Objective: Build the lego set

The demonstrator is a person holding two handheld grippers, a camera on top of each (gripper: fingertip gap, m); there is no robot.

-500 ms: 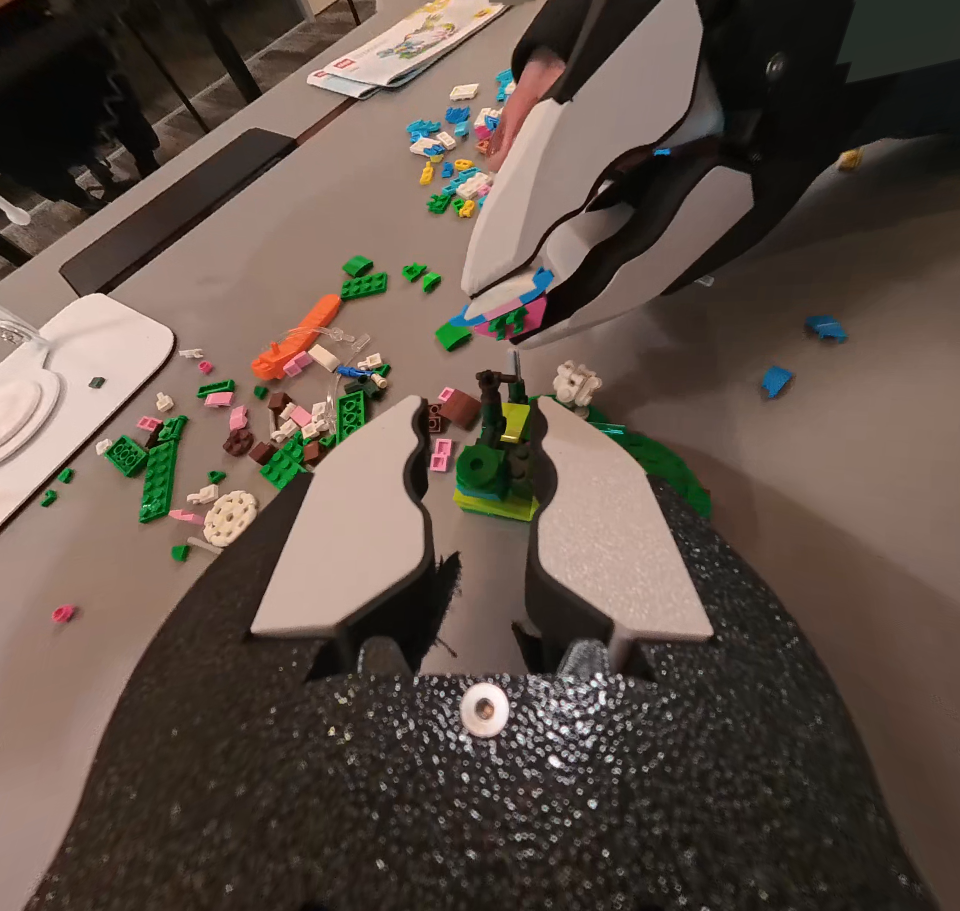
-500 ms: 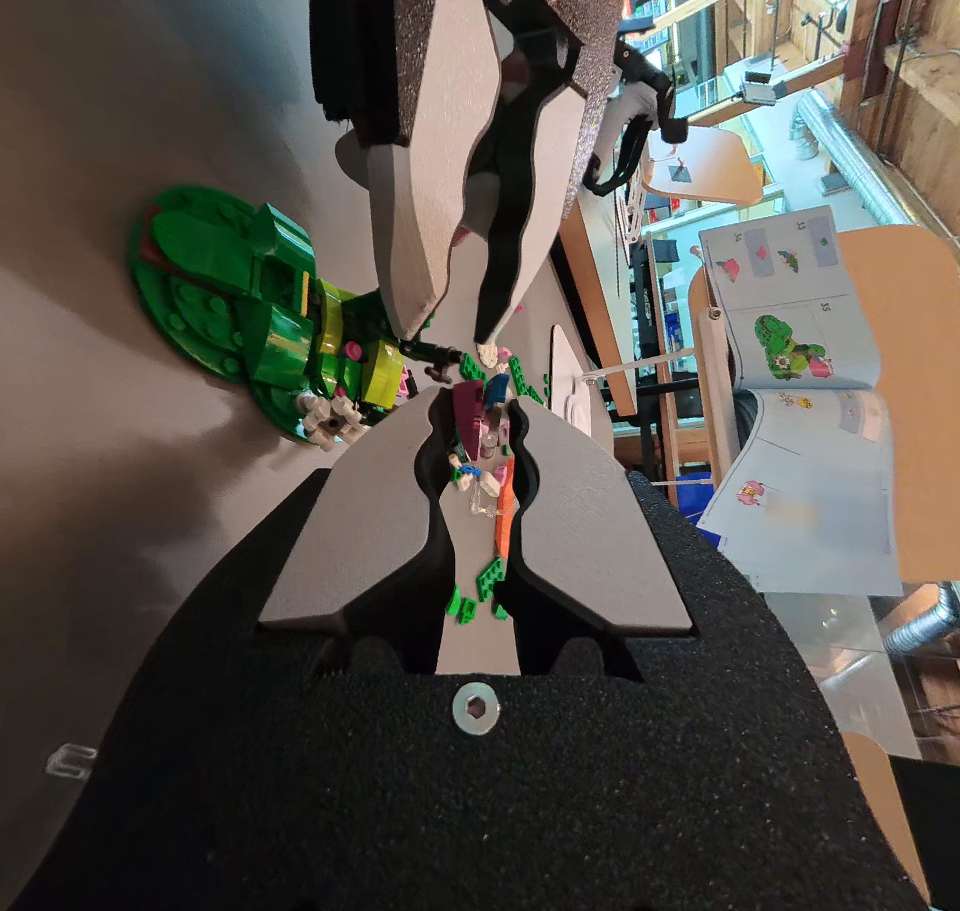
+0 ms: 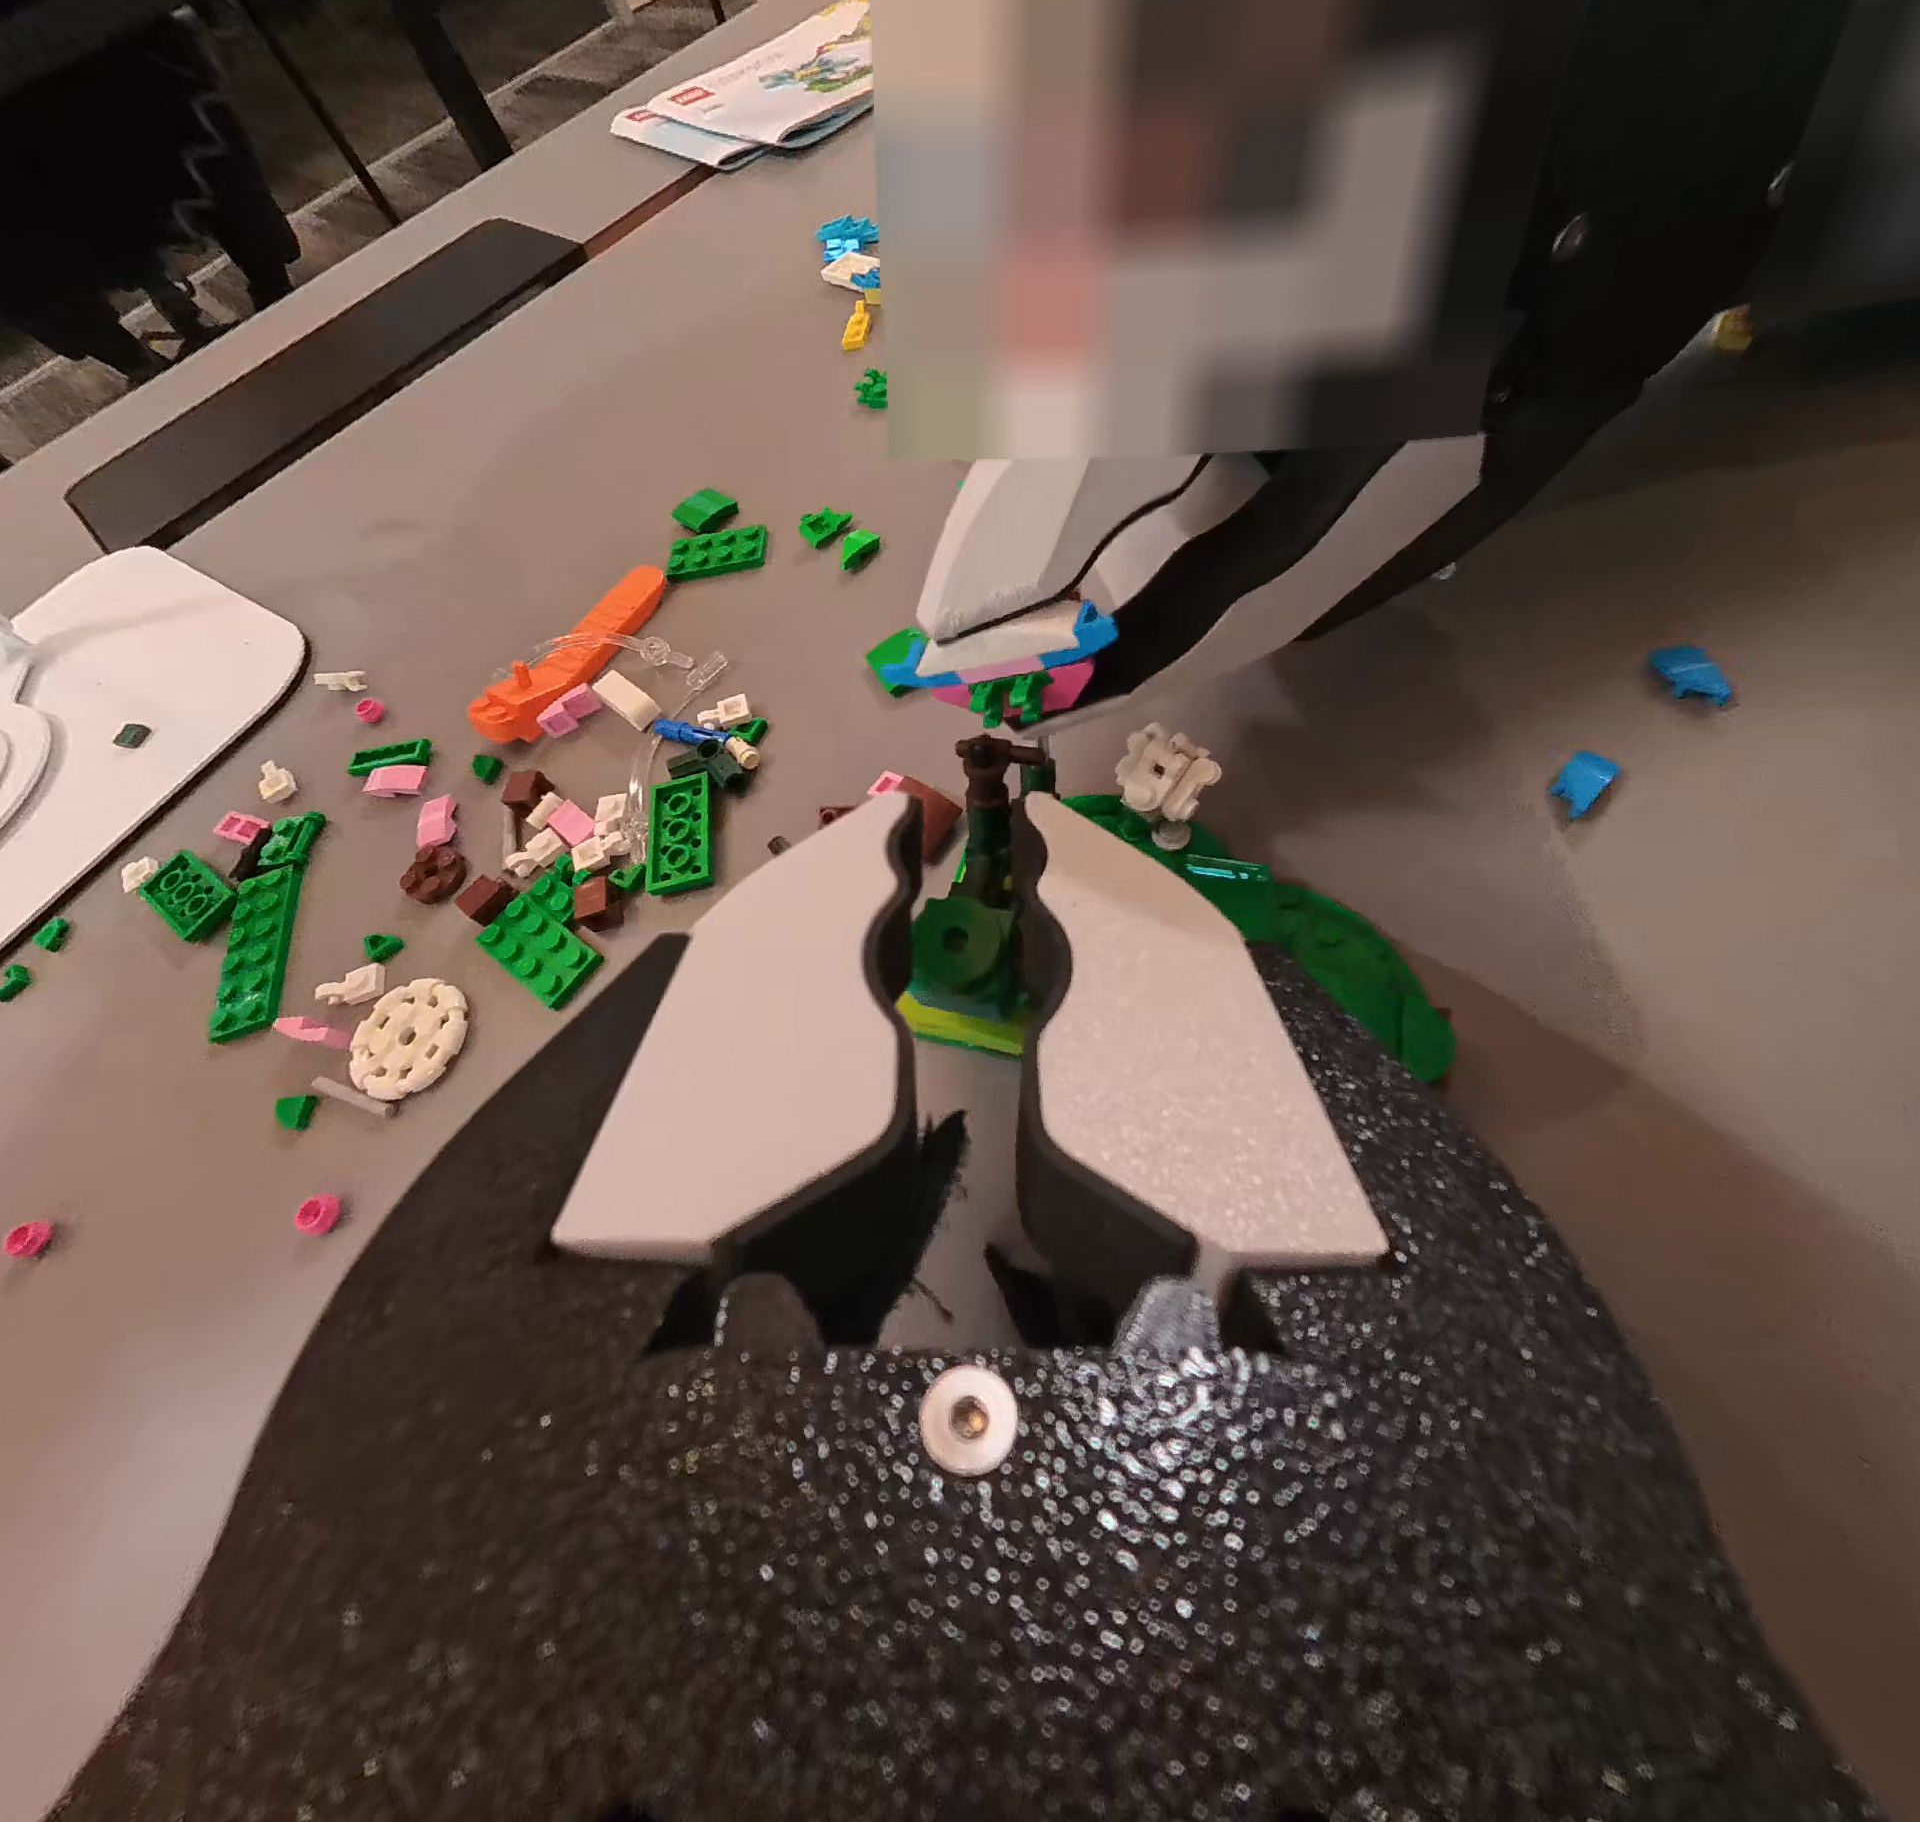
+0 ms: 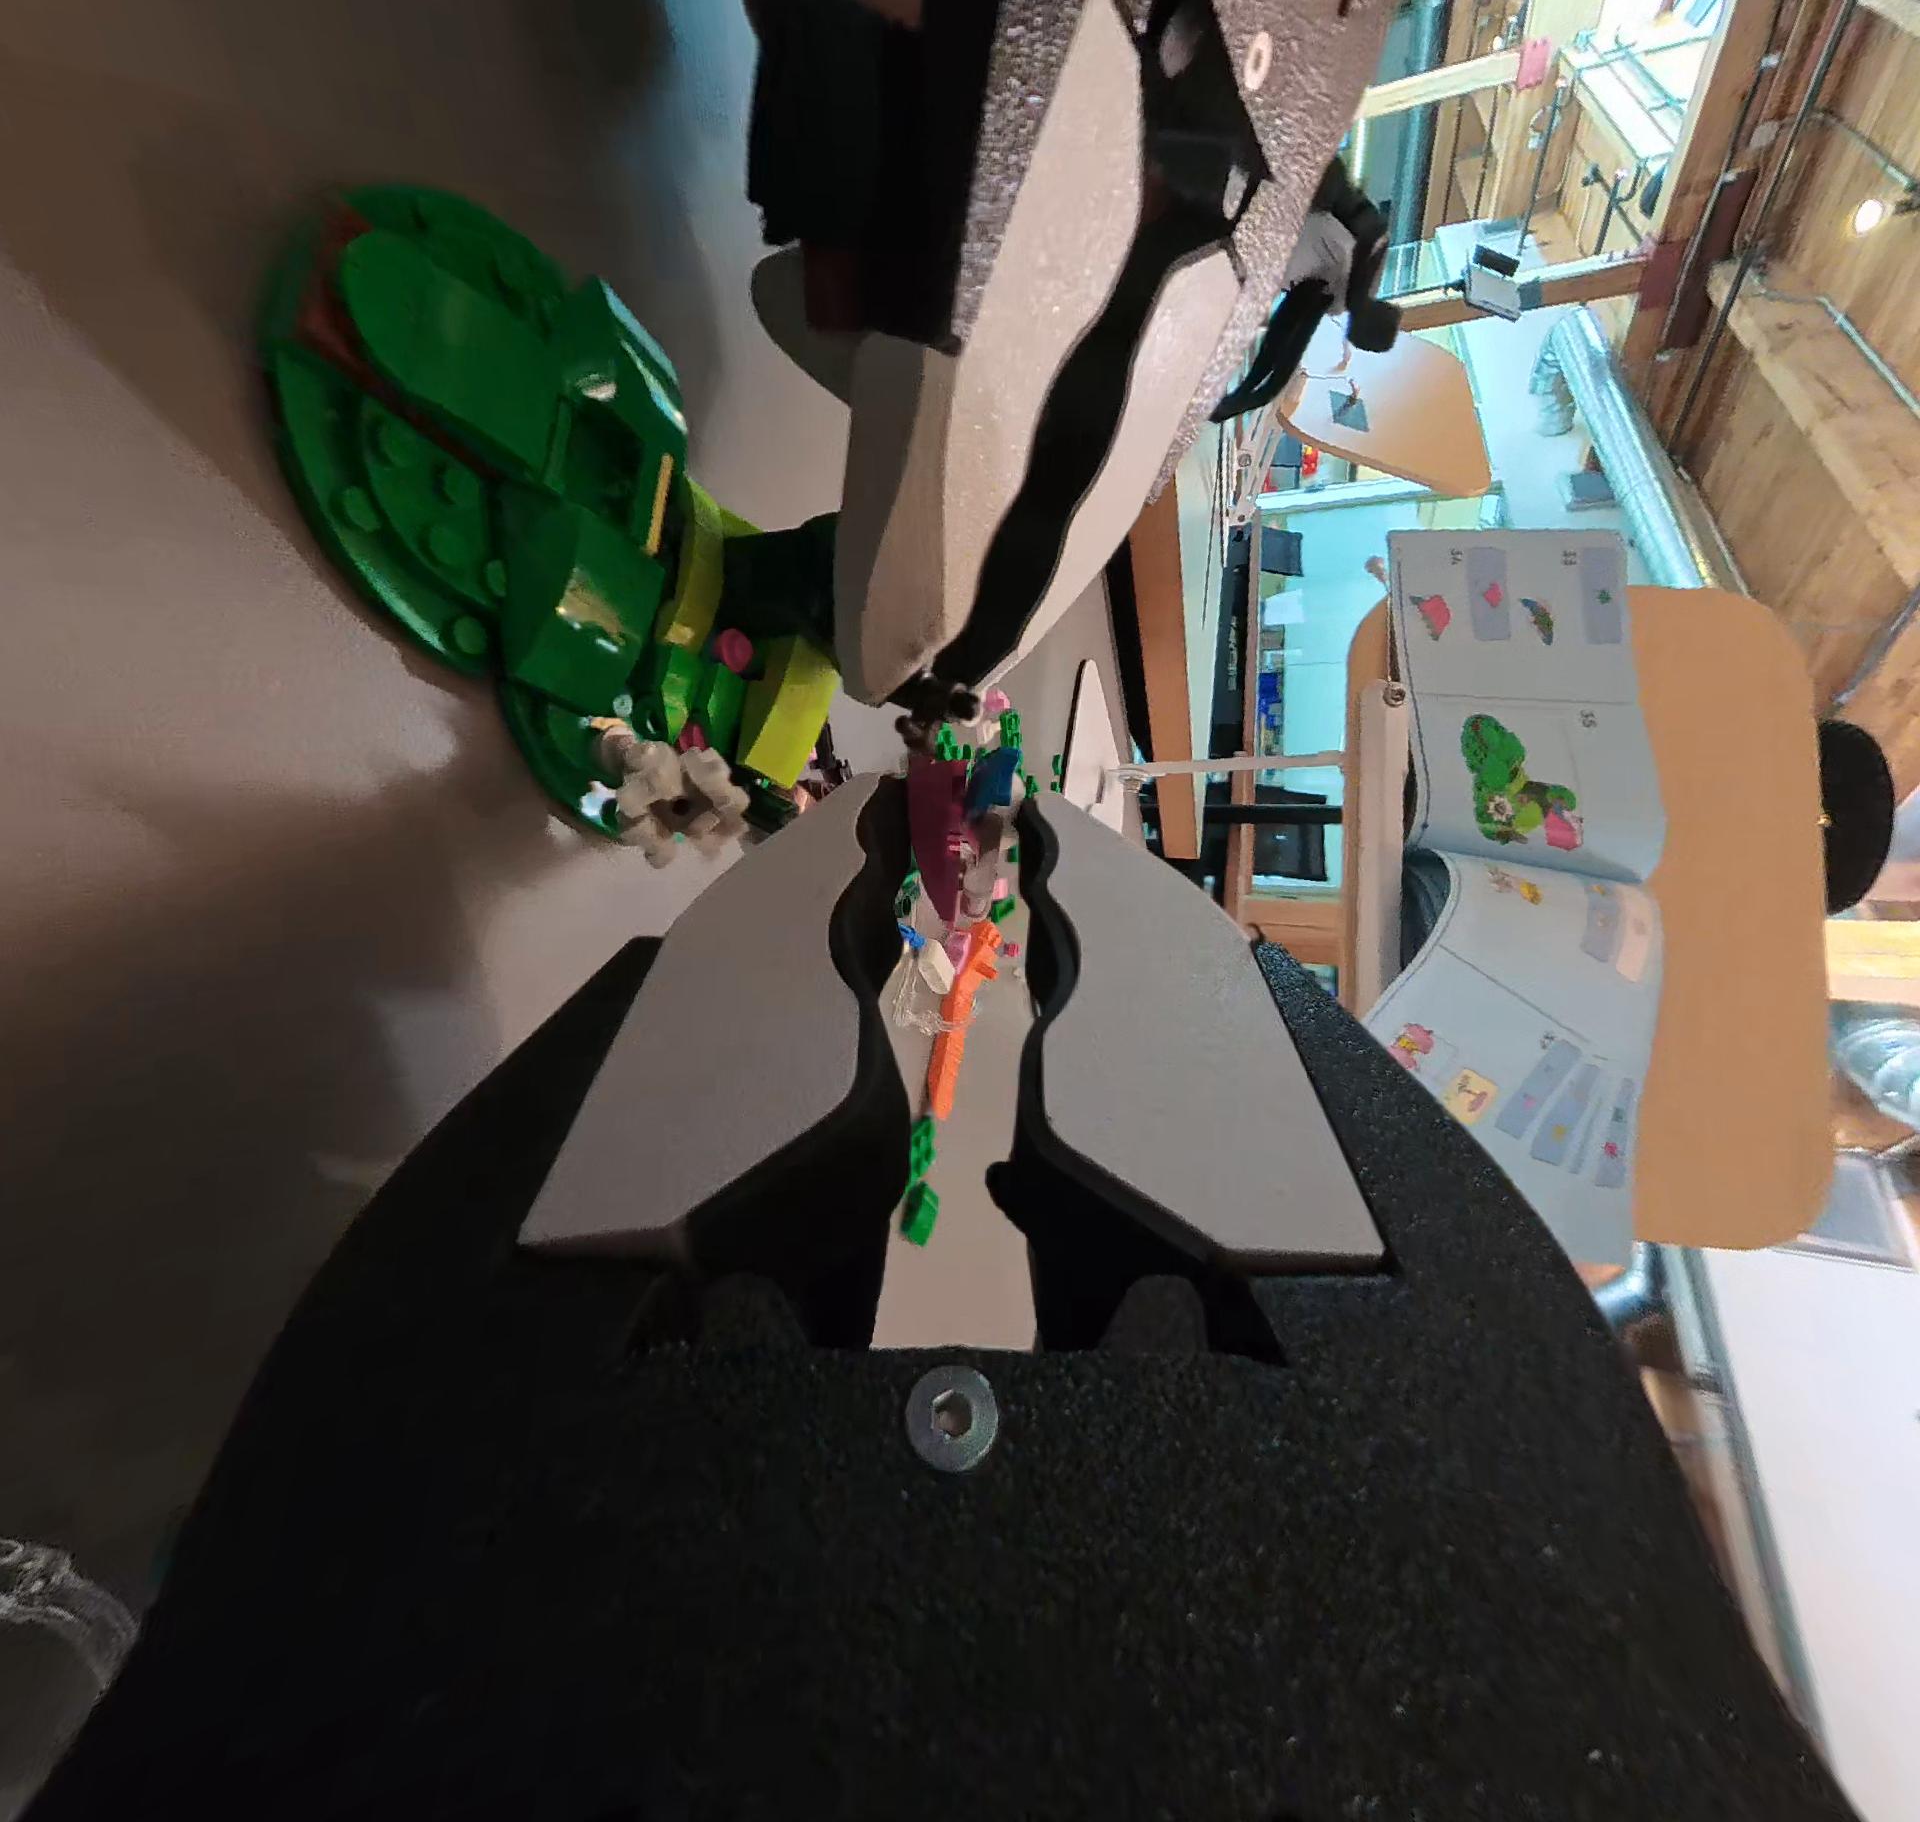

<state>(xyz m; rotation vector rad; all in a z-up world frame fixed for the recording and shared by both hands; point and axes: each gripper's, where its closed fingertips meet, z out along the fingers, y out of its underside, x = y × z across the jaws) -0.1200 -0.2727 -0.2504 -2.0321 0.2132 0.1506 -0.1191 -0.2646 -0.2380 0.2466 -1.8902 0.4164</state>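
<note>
A green lego plant model stands on a round green base (image 3: 1340, 951), with a white flower (image 3: 1164, 770) beside its dark green stem (image 3: 987, 837). My left gripper (image 3: 971, 816) is shut on the stem just below its brown top. My right gripper (image 3: 997, 681) comes in from the upper right, shut on a pink and blue flower piece (image 3: 1039, 673) held just above the stem top. In the right wrist view my right gripper (image 4: 956, 806) holds the flower piece (image 4: 940, 816) against the left gripper's tips (image 4: 925, 681), and the base (image 4: 416, 484) lies to the left.
Loose green, pink, brown and white pieces (image 3: 520, 868) and an orange piece (image 3: 571, 660) lie on the grey table to the left. A white board (image 3: 125, 692) sits at the left edge. Blue pieces (image 3: 1688, 673) lie at right. An open instruction book (image 4: 1527, 837) stands on a holder.
My left gripper has closed in on the stem. My right gripper has brought the flower piece down closer to the stem top.
</note>
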